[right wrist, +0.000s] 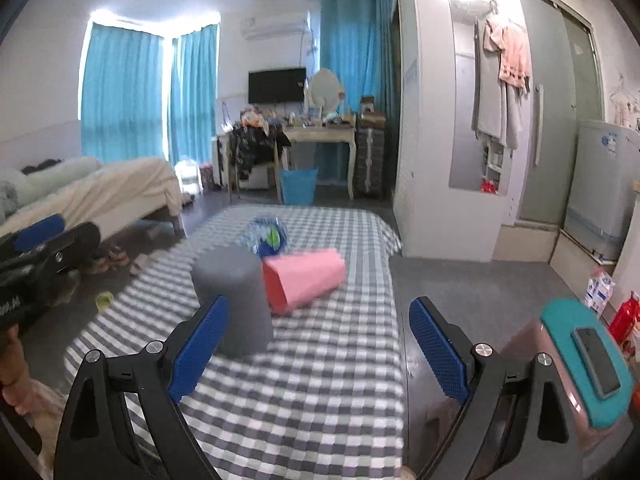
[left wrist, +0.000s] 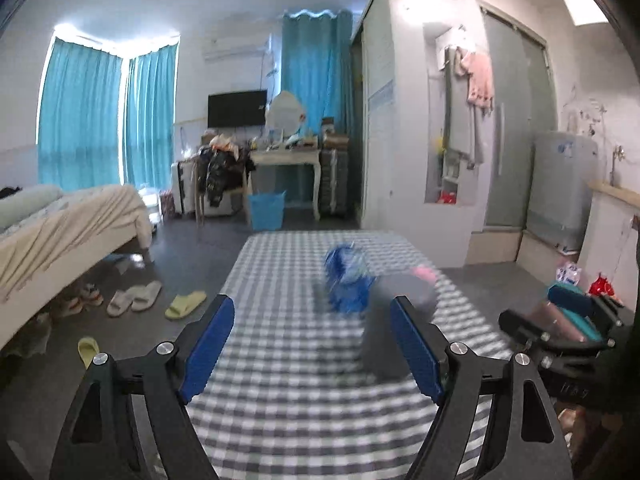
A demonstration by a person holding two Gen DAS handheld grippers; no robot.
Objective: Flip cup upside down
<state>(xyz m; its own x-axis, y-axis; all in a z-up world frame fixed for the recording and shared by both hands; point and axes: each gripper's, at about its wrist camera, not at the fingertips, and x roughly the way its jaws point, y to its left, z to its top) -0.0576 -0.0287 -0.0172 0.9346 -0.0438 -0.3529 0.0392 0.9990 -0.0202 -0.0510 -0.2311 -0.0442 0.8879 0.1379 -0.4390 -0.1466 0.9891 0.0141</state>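
A grey cup (right wrist: pixel 234 300) stands upside down on the checkered table (right wrist: pixel 304 400), closed end up; in the left wrist view the grey cup (left wrist: pixel 400 300) is blurred behind my right fingertip. A pink cup (right wrist: pixel 306 280) lies on its side just right of it, its open mouth toward me. A blue patterned cup (right wrist: pixel 268 236) lies behind them; it shows clearer in the left wrist view (left wrist: pixel 346 280). My left gripper (left wrist: pixel 312 344) is open and empty above the near table. My right gripper (right wrist: pixel 320 344) is open and empty, its left fingertip in front of the grey cup.
A pink case with a teal pad and a phone (right wrist: pixel 588 364) sits right of the table. A bed (left wrist: pixel 60 228) and slippers (left wrist: pixel 136 300) lie to the left. A blue basket (right wrist: pixel 298 186) and a desk (right wrist: pixel 320 136) stand beyond the table's far edge.
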